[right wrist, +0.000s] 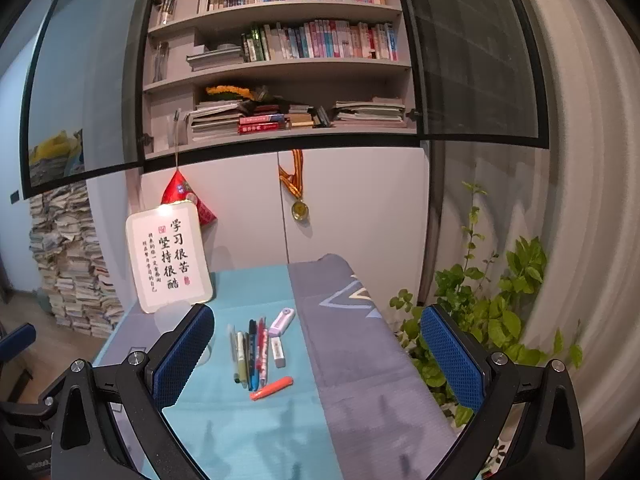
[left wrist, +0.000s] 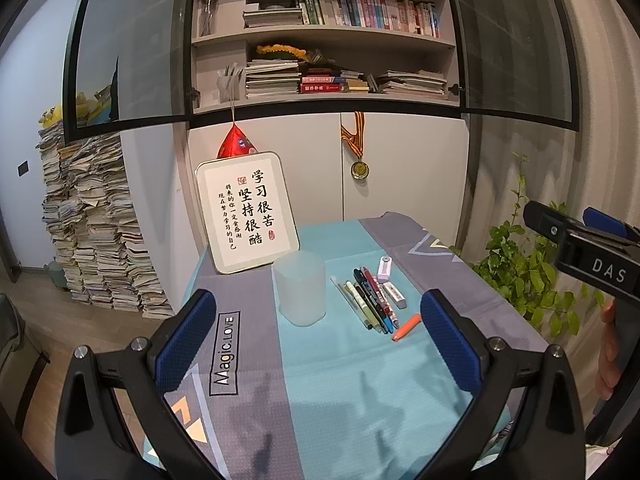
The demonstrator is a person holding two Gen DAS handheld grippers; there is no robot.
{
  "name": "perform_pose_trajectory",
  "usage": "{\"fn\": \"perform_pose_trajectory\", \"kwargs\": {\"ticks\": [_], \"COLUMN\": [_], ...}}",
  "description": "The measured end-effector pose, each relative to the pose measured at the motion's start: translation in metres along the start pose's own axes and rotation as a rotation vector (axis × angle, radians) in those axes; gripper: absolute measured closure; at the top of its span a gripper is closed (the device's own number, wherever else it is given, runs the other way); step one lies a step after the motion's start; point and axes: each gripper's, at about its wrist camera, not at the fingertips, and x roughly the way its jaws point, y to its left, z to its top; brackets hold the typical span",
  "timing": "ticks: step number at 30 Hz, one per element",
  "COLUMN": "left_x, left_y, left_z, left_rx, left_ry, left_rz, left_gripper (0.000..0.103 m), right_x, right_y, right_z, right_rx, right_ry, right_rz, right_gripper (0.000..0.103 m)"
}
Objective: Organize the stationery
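Nearest me, my left gripper (left wrist: 320,344) has its blue fingers (left wrist: 188,340) spread wide with nothing between them, held low above the patterned cloth on the worktop (left wrist: 340,380). My right gripper (right wrist: 316,354) is the same: fingers (right wrist: 452,356) apart, empty, level and aimed straight down the worktop. In the left view it enters from the right edge, with the person's hand (left wrist: 610,352) wrapped round the handle.

Just past the fingers lies an orange marker (right wrist: 272,388) on its own, angled across the teal strip. Behind it sits a tight row of pens (right wrist: 250,354), side by side and touching, then a white eraser (right wrist: 278,352) beside them and a lilac correction tape (right wrist: 282,322) further back. The frosted translucent cup (left wrist: 300,290) stands upright to the left of the pens, apart from them; I judge that is where they belong. Nothing is in it yet, as far as I can tell.

My worry is the pens: they are packed so close that closing on one could drag or roll its neighbours, and round barrels may slip on the cloth. The cup looks light, so a pen dropped in at a slant, or a finger knocking the rim, could tip it. Behind it leans a framed calligraphy board (left wrist: 246,212), which could fall if the cup is shoved back
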Motion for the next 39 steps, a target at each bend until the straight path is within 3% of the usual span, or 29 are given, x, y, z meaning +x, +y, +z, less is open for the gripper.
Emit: {"fn": "perform_pose_trajectory", "kwargs": {"ticks": [23,39], "left_x": [0.016,0.060], "left_y": [0.012,0.018], "left_z": [0.002,-0.009], "left_rx": [-0.036,-0.043], "left_ry": [0.024,0.133], "left_rz": [0.011,0.016], "left_gripper": [0.001,0.001], "right_x": [0.011,0.054], "right_y": [0.000,-0.001], "right_z": [0.001,-0.011], "right_rx": [0.000,0.012], "right_ry": [0.007,0.133], "right_rz": [0.003,0.007], "right_gripper": [0.000,0.000]}}
